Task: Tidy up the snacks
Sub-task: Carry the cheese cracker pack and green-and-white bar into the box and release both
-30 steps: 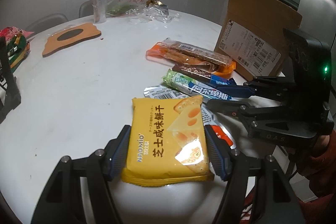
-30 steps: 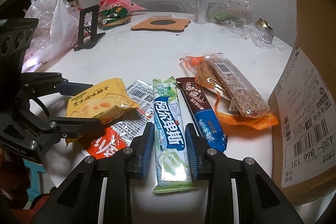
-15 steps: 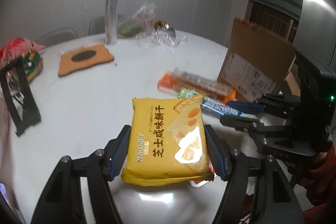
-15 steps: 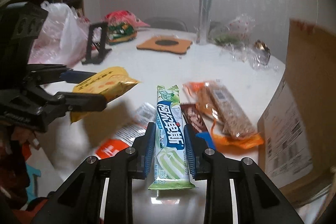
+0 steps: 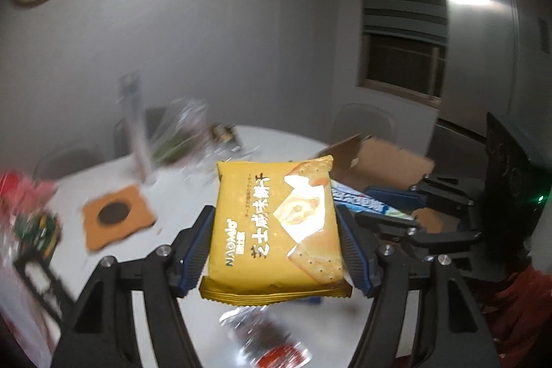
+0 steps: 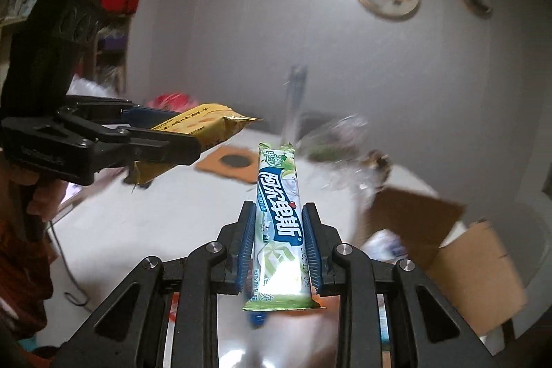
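Both grippers hold snacks above the table (image 5: pixel 310 330). Left gripper (image 5: pixel 276 250) clamps the yellow cracker pack (image 5: pixel 276 230) at frame centre. Right gripper (image 6: pixel 278 250) pinches the green candy stick (image 6: pixel 279 219) at lower centre.

Yellow cheese-cracker packet (image 5: pixel 276 230): square, sealed, printed with crackers and "NAOMIO", held flat above the white table (image 5: pixel 179 195), clamped at both side edges. Green-and-white candy stick pack (image 6: pixel 281 223): long, narrow, sealed, blue lettering, pointing forward and raised off the table, pinched along its lower half.

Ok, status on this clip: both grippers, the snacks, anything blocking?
Left gripper shut on cracker pack. Right gripper shut on candy stick. Both lifted; cardboard box open, unobstructed.
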### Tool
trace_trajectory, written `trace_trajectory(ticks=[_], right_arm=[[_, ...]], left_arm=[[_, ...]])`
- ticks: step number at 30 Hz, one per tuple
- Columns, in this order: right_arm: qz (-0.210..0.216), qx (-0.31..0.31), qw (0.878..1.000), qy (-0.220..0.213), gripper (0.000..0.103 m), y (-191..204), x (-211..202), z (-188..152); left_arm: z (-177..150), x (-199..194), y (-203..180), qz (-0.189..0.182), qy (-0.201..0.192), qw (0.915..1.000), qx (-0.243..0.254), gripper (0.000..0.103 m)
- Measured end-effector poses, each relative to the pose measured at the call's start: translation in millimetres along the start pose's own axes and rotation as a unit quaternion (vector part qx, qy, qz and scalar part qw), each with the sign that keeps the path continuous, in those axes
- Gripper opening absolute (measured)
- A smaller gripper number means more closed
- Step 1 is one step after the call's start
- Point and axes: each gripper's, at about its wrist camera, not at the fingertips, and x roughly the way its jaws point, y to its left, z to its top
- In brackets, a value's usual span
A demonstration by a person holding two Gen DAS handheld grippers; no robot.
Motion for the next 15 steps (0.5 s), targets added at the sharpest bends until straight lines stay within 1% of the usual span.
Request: trace_trajectory(ticks=[3, 6, 9, 13, 15], right_arm=[[-0.022, 0.011, 1.0, -0.007, 0.023, -22.1, -13.8, 3.8], [-0.052, 0.027, 0.998, -0.003, 0.023, -47.6, -24.8, 1.5], [-0.069, 0.046, 0.996, 0.016, 0.023, -73.6, -27.3, -8.3], [-0.077, 0.06, 0.994, 0.043, 0.023, -98.4, -26.1, -23.6], [-0.073, 0.068, 0.993, 0.061, 0.023, -110.1, -21.7, -31.5]], left_arm=[[27.2, 18.8, -24.7, -0.023, 0.005, 0.9992, 0.031, 0.065], [49.5, 44.0, -48.0, -0.059, 0.022, 0.9969, 0.048, 0.065], [62.1, 69.3, -70.9, -0.087, 0.048, 0.9931, 0.062, 0.065], [71.3, 107.6, -97.5, -0.108, 0.085, 0.9873, 0.08, 0.065], [73.0, 127.4, -110.0, -0.113, 0.107, 0.9839, 0.088, 0.065]])
